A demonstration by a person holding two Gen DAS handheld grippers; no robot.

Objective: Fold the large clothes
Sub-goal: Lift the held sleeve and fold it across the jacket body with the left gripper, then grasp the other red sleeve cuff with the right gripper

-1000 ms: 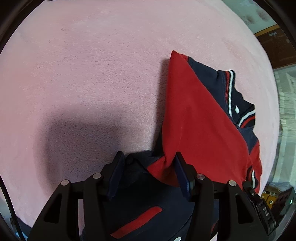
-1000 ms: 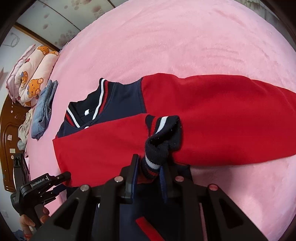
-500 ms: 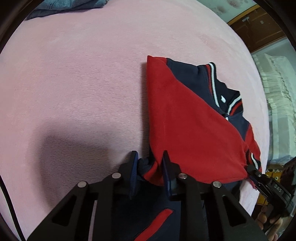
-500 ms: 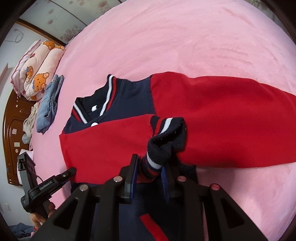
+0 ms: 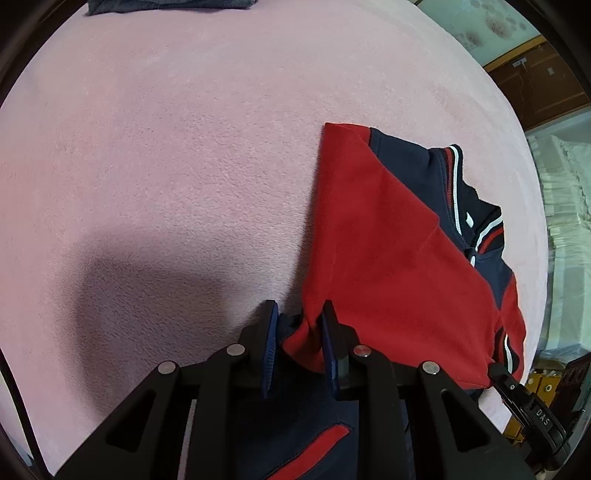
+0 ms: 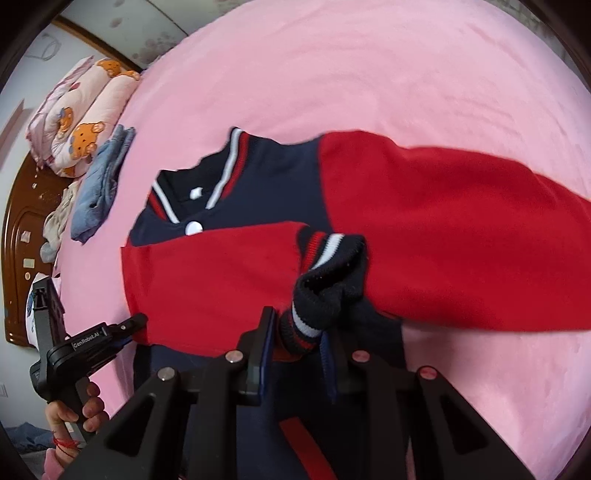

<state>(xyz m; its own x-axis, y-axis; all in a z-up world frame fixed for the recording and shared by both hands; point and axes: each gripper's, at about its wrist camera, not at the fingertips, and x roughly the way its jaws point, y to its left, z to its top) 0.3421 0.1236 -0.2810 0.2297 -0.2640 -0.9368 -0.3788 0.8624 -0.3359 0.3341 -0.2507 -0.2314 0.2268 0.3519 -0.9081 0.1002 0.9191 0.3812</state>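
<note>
A red and navy varsity jacket (image 5: 399, 251) lies on a pink blanket (image 5: 184, 147), with a red sleeve folded across its navy front. My left gripper (image 5: 297, 325) is shut on a bunched red and navy edge of the jacket at its left side. In the right wrist view the jacket (image 6: 258, 206) shows its striped collar and white snaps. My right gripper (image 6: 299, 332) is shut on the striped knit cuff (image 6: 325, 280) of the folded sleeve. The other red sleeve (image 6: 461, 229) stretches out to the right.
A folded bear-print quilt (image 6: 77, 118) and folded jeans (image 6: 99, 181) lie at the bed's far left by a wooden headboard (image 6: 22, 236). My left gripper and the hand holding it show in the right wrist view (image 6: 92, 343). Dark folded cloth (image 5: 166, 5) lies at the top edge.
My left gripper closed on the jacket's edge and has drawn it slightly. My right gripper kept hold of the cuff and lifted it a little; the jacket looks closer in both views.
</note>
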